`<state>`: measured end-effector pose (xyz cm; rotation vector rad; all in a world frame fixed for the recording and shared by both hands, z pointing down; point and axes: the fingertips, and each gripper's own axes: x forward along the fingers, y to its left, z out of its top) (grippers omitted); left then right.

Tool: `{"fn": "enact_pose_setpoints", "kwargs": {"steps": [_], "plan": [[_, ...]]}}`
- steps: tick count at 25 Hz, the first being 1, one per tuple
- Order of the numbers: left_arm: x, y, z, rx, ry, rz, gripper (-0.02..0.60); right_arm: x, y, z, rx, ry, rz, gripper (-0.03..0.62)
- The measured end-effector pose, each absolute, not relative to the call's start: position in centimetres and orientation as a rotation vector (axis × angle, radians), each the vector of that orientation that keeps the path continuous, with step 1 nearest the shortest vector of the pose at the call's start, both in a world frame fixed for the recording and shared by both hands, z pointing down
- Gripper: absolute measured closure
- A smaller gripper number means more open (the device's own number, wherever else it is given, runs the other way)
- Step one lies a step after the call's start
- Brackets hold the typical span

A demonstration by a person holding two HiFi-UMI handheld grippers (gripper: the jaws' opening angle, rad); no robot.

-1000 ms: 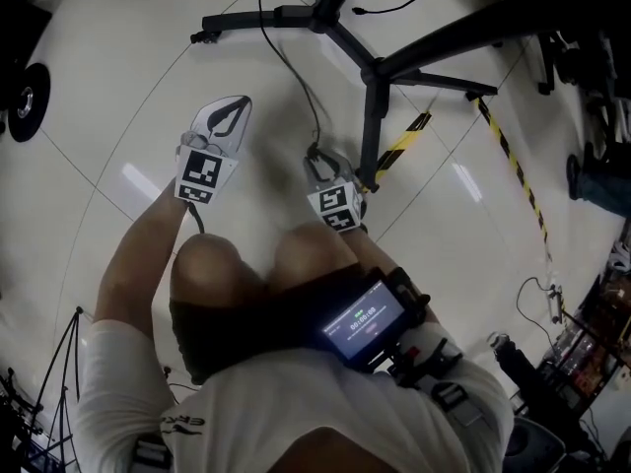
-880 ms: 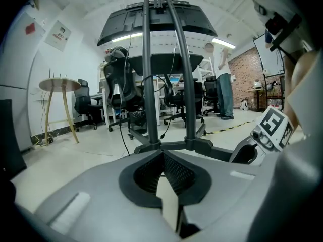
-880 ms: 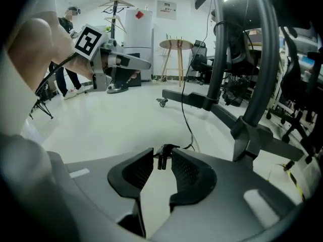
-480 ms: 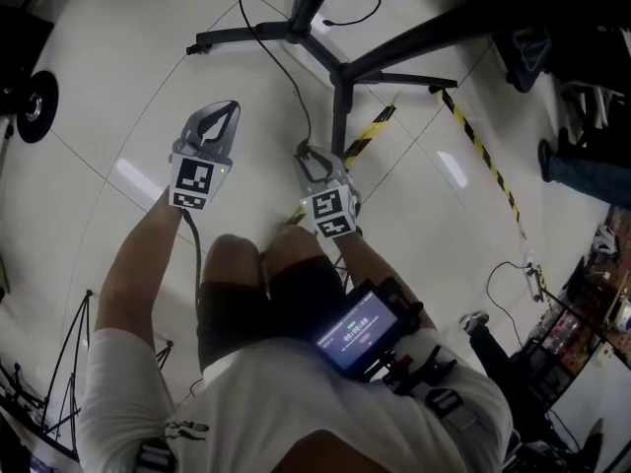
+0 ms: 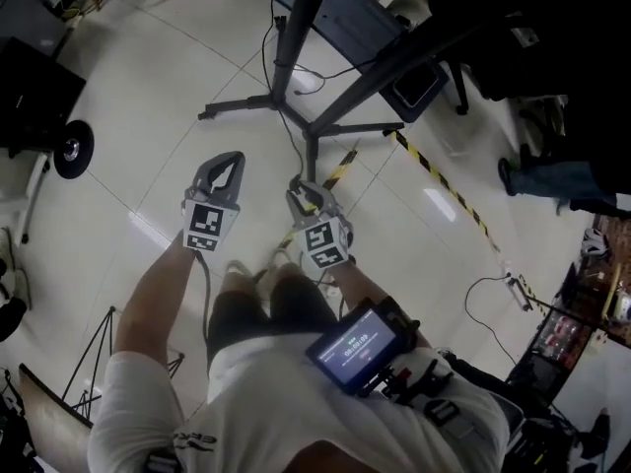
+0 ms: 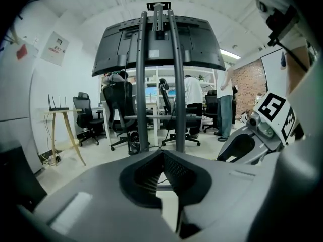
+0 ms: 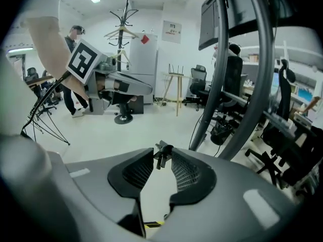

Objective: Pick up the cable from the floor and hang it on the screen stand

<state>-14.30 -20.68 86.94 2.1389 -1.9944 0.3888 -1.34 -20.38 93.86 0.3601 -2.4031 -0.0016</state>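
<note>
In the right gripper view my right gripper (image 7: pixel 161 159) is shut on the cable (image 7: pixel 160 155), whose black end sticks up between the pads. In the head view the thin cable (image 5: pixel 293 161) runs from my right gripper (image 5: pixel 302 195) toward the base of the screen stand (image 5: pixel 296 116). My left gripper (image 5: pixel 229 163) is held beside it, to the left. Seen from the left gripper view, my left gripper (image 6: pixel 162 153) is shut with nothing in it. It faces the stand's two uprights (image 6: pixel 174 84) and the back of the screen (image 6: pixel 156 44). A stand pole (image 7: pixel 217 74) rises close on the right.
Black-and-yellow tape (image 5: pixel 439 180) crosses the floor right of the stand. A wheel (image 5: pixel 71 149) and tripod legs (image 5: pixel 99 348) are at the left. A wooden stool (image 6: pixel 63 135), office chairs (image 6: pixel 116 115) and people stand farther off, with a coat rack (image 7: pixel 123 24) behind.
Both grippers have risen well off the floor as the person stood up. The right one kept its hold on the cable, and the floor now looks farther away.
</note>
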Motion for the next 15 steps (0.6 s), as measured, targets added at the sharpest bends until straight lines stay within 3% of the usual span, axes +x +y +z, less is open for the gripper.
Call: {"fn": "enact_pose_setpoints", "kwargs": {"steps": [15], "plan": [[-15.5,-20.4,59.2,2.204,-2.164,0.324,0.578,-2.8,-22.9,62.8,0.481,-2.552,-0.284,0.471]]}}
